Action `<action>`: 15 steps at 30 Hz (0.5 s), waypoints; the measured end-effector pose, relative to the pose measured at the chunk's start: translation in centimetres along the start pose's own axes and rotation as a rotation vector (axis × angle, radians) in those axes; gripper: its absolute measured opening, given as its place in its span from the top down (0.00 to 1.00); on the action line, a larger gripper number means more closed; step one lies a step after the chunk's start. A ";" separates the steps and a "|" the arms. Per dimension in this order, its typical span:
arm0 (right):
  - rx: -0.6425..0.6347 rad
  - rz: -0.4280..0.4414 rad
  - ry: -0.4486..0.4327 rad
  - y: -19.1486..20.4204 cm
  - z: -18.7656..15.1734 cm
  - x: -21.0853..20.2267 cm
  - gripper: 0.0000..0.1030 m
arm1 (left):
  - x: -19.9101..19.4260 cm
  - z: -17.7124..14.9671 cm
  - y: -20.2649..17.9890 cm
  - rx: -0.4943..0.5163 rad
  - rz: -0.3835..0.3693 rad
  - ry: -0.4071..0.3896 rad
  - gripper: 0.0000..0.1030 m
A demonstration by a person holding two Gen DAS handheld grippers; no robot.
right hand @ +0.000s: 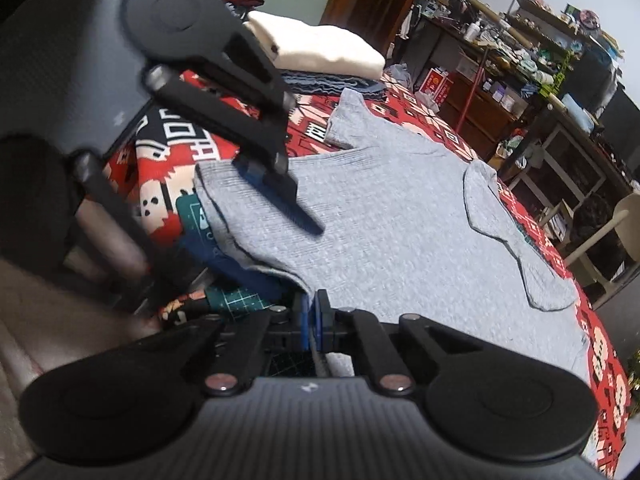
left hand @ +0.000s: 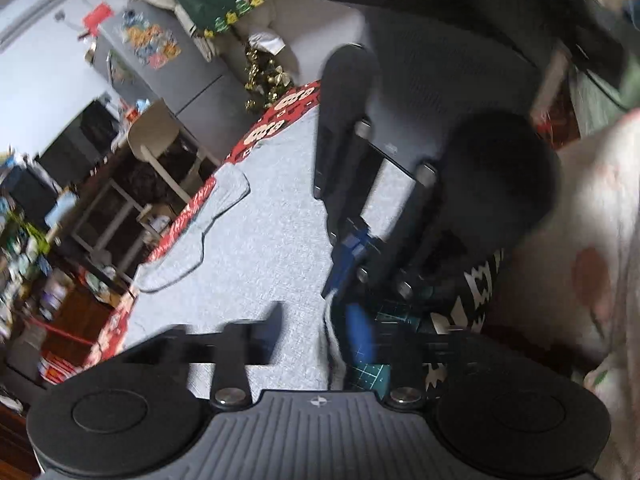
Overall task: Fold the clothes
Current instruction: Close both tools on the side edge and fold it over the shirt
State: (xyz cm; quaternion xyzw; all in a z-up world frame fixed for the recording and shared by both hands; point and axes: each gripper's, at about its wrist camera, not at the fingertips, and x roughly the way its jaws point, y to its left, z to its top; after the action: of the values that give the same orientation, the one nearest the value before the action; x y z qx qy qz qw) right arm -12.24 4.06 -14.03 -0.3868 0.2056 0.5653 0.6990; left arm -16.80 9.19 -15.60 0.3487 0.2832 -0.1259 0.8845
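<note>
Shirt [right hand: 392, 216], grey, lies flat on the red patterned cloth [right hand: 404, 104], long axis running away from the right gripper [right hand: 314, 314], whose jaws pinch its near hem shut. Left gripper [right hand: 280, 196] (part open, holding nothing) hovers over the same hem. No containers; folded white garment [right hand: 320, 48] behind.

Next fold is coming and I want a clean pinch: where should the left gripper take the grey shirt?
Take the grey shirt at its near hem, coming in low from the hem side. The hem lies loose over the mat edge, so a finger can slip beneath. The right gripper is already shut on that hem's corner; the left gripper hangs open above it.
</note>
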 end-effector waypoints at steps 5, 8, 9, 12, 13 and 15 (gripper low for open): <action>0.028 0.002 -0.001 -0.5 0.0 -0.2 0.97 | 1.0 -0.4 -0.8 0.049 0.024 0.027 0.53; 0.035 -0.001 0.002 -0.7 -0.1 -0.3 0.97 | 1.6 -0.7 -0.4 0.041 0.044 0.052 0.56; 0.037 -0.002 0.001 -0.7 -0.1 -0.3 0.97 | 1.7 -0.8 -0.2 0.036 0.058 0.057 0.58; 0.039 -0.003 0.001 -0.8 -0.1 -0.2 0.97 | 1.6 -1.3 0.2 0.033 0.091 0.067 0.63; 0.039 -0.003 0.001 -0.9 -0.1 -0.2 0.97 | 1.6 -1.5 0.3 0.035 0.093 0.073 0.63; 0.046 -0.003 0.001 -1.1 -0.2 0.1 0.96 | 1.5 -2.0 0.4 0.044 0.091 0.082 0.63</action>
State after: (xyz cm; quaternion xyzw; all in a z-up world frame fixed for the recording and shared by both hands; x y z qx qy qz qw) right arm -11.12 3.93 -13.87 -0.3711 0.2186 0.5592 0.7084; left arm -16.22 10.77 -17.46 0.3853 0.3004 -0.0771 0.8691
